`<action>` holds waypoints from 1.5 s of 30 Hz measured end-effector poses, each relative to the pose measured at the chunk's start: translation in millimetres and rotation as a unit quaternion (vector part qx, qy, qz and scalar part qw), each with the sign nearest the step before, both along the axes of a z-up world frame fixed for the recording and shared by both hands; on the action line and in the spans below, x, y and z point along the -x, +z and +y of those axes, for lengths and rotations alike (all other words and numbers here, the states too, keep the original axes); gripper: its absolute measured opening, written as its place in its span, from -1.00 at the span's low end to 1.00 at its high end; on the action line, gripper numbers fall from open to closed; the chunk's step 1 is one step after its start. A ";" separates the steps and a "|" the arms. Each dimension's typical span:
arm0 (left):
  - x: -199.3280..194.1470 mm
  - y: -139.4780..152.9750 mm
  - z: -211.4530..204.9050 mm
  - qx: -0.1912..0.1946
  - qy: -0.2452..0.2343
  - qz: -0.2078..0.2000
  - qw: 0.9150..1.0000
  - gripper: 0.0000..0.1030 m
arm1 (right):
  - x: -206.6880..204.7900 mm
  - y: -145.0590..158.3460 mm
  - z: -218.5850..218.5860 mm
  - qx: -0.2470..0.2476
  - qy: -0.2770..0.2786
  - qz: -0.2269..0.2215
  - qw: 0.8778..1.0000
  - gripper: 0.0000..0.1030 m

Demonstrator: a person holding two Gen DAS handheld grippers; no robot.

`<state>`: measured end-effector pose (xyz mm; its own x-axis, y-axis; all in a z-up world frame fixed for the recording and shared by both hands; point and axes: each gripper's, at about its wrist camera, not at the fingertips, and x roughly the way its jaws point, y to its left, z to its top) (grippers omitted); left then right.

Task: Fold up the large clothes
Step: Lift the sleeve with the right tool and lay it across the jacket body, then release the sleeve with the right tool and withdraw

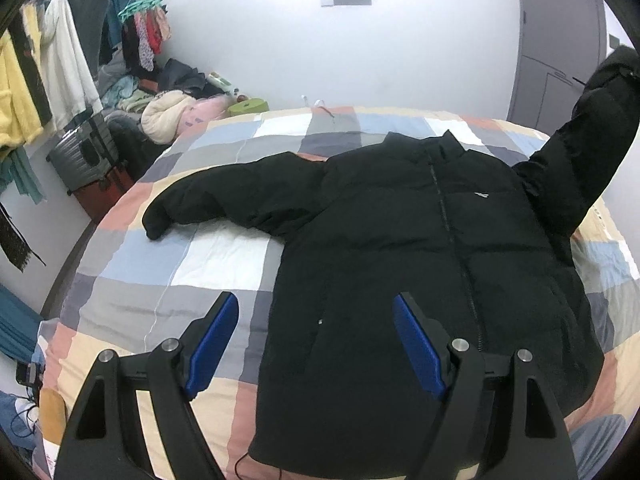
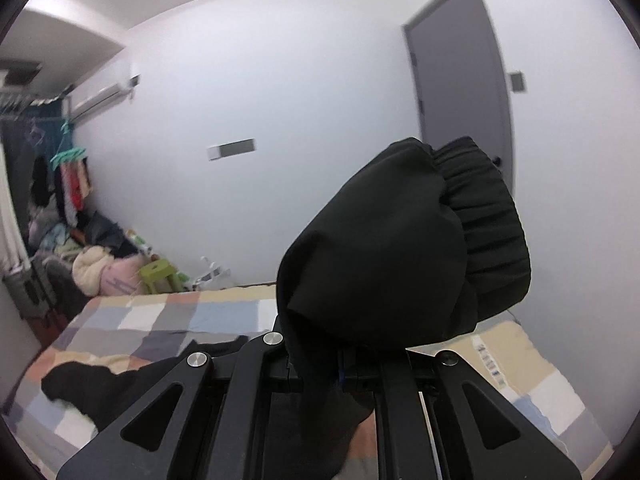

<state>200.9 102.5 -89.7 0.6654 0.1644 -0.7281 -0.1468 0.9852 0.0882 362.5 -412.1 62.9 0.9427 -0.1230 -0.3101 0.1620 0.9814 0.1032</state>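
Puffy black zip-up jacket [image 1: 400,264], checked bed cover [image 1: 224,256] in blue, grey, white, pink and cream squares, bright blue gripper pads [image 1: 212,344], plain white wall [image 1: 420,52], grey door [image 2: 460,76]

Even, dim indoor light; fisheye-bent edges, slight blur.

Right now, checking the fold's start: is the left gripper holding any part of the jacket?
No, the left gripper hangs open above the black jacket, nothing between its blue pads.

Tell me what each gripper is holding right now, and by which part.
The right gripper grips the black puffer jacket by one sleeve, near its ribbed cuff. The left gripper is open, holding nothing.
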 end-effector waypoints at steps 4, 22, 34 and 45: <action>-4.3 -8.3 17.6 0.009 0.009 0.005 1.000 0.55 | -11.6 -2.4 58.8 0.037 0.028 -0.004 0.999 -0.81; -36.0 -55.9 91.0 0.032 0.050 0.032 0.998 0.55 | -81.3 -183.1 326.7 0.128 0.224 0.100 0.961 -0.79; -56.3 -77.0 101.8 0.076 0.051 0.055 0.994 0.55 | -99.0 -282.4 346.9 0.129 0.266 0.202 0.934 -0.75; -70.2 -67.7 77.7 0.125 0.014 0.042 0.991 0.55 | -61.0 -243.3 313.9 0.053 0.292 0.172 0.939 0.92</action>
